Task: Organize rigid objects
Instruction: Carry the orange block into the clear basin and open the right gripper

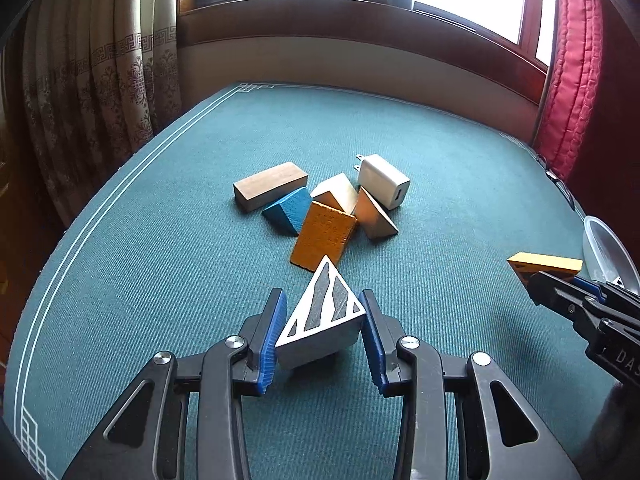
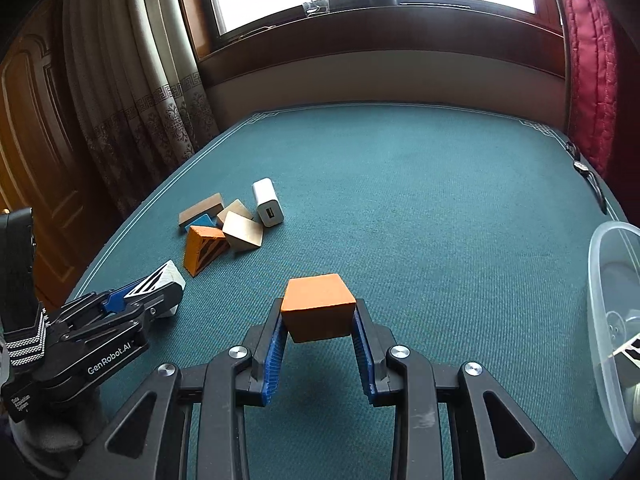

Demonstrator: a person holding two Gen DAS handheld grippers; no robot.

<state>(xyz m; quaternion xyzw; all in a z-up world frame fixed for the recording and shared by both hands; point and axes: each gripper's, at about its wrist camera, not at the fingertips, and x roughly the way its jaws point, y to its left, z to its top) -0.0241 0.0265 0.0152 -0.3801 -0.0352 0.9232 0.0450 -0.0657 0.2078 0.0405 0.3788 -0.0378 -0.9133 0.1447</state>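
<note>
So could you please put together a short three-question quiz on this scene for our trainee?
1. True or false: both grippers hold a block.
2. Which gripper holds the white triangular block: A left, B right?
3. What white non-block item lies in the pile?

Key:
1. True: the left gripper is shut on the white triangular block and the right gripper on the orange block.
2. A.
3. A USB charger.
</note>
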